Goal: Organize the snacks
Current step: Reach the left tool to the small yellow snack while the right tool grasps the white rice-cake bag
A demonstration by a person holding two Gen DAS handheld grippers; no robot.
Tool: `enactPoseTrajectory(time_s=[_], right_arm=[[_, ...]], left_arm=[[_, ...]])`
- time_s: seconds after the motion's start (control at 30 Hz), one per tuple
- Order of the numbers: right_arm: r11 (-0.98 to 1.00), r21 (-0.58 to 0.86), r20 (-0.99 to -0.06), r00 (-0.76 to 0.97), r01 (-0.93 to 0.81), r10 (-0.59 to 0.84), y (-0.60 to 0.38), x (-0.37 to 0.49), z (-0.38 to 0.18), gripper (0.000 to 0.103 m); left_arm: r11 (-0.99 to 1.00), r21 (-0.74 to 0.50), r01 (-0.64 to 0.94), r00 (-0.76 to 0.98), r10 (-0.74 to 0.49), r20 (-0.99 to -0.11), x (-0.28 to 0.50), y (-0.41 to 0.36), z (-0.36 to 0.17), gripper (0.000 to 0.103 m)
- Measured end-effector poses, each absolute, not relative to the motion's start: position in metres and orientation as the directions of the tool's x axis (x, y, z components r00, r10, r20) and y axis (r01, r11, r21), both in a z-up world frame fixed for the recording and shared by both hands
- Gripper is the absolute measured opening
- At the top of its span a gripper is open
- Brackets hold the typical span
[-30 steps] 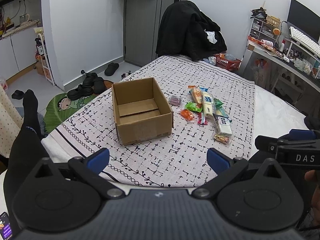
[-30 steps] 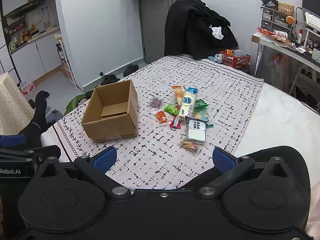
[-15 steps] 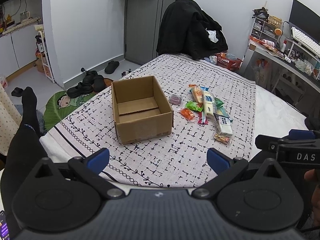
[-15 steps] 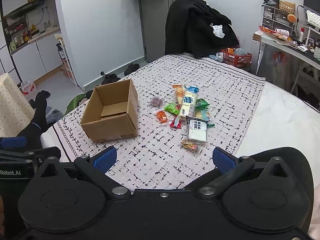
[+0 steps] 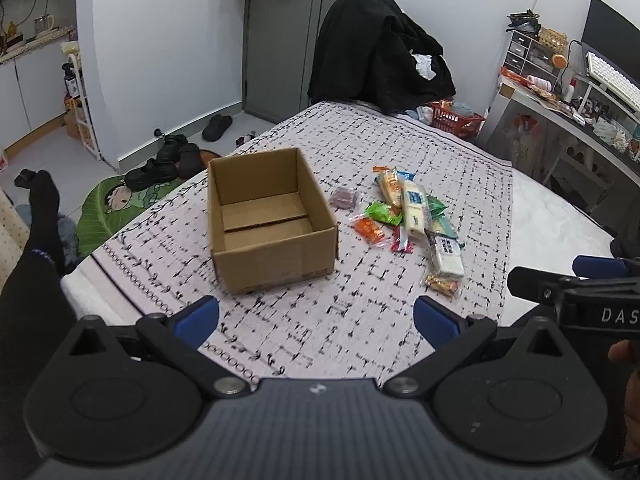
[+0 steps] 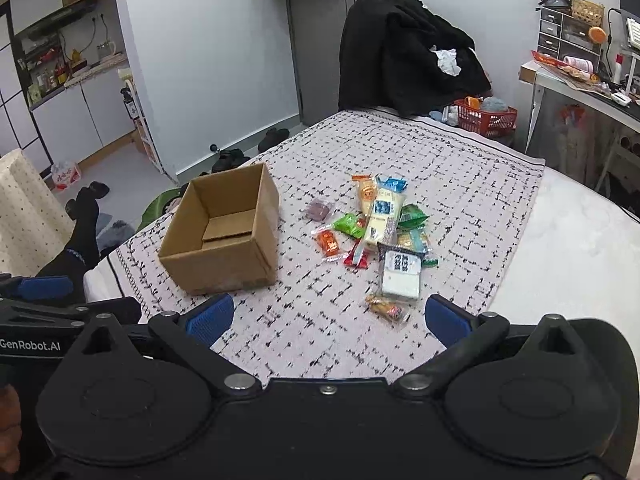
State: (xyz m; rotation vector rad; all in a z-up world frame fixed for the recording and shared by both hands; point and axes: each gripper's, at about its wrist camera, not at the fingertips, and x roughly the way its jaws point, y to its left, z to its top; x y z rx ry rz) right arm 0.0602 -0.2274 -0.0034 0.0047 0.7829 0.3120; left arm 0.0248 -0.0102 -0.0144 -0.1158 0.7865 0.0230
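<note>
An open cardboard box [image 5: 272,224] [image 6: 224,236] stands empty on the patterned cloth. To its right lies a pile of wrapped snacks [image 5: 408,216] [image 6: 380,228]: a long cream packet [image 6: 383,216], a white packet [image 6: 400,274], a green one [image 6: 350,225], an orange one [image 6: 328,242] and a small brownish one [image 6: 388,307] nearest me. My left gripper [image 5: 316,316] hangs open in front of the box, well short of it. My right gripper [image 6: 328,316] is open too, just short of the brownish snack. Neither holds anything.
The cloth [image 5: 360,312] covers a bed whose white mattress [image 6: 568,248] shows at right. A chair draped in black clothes [image 5: 376,52] stands behind. A red basket [image 6: 484,116] and a cluttered desk [image 6: 580,80] are at the far right. Shoes [image 5: 168,160] lie on the floor at left.
Both grippers have crept slightly forward toward the box and snacks. The jaws stayed open and nothing on the cloth moved.
</note>
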Motion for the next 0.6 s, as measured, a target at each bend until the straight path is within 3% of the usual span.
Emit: enactPoseTrajectory(time_s=[0.43,0.6], right_arm=[[0.955,0.213,-0.700,0.650,-0.205,0.296,-0.266,0.110,-0.024,0.101],[0.943,0.271,-0.713,0.618,-0.195,0.332,-0.279,0.131,-0.037,0.092]], left_arm=[[0.986,-0.157,-0.051,0.699,-0.077,-0.711,0.070,-0.025,-0.030,0.103],[0.984,-0.171,-0.049,0.694,-0.089,-0.715,0.088,-0.035,-0.039,0.101]])
